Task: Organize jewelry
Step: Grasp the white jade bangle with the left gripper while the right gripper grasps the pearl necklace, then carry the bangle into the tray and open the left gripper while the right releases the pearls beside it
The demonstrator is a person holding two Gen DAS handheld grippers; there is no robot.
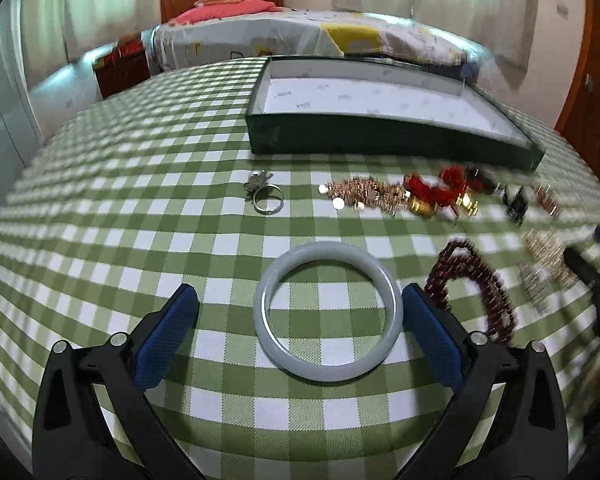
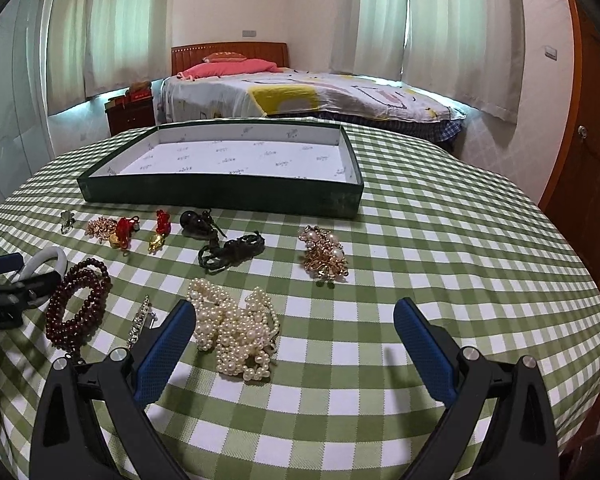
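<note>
A pale jade bangle [image 1: 269,340] lies flat on the green checked tablecloth, between the two blue pads of my left gripper [image 1: 300,292], which is open around it without touching. In the right wrist view the same bangle [image 2: 56,258] shows at the far left. A heap of white pearl strands [image 2: 236,328] lies just inside the left pad of my open right gripper [image 2: 295,307]. A dark green tray [image 1: 380,138] with a white lining stands empty at the back of the table [image 2: 220,196].
In front of the tray lie a silver flower ring [image 1: 266,194], a gold chain [image 1: 360,192], red-and-gold charms [image 2: 122,234], a black gourd pendant [image 2: 196,222] with dark cord, a gold pearl cluster [image 2: 324,256], dark red beads [image 2: 78,304] and a silver clip [image 2: 140,322]. A bed stands behind.
</note>
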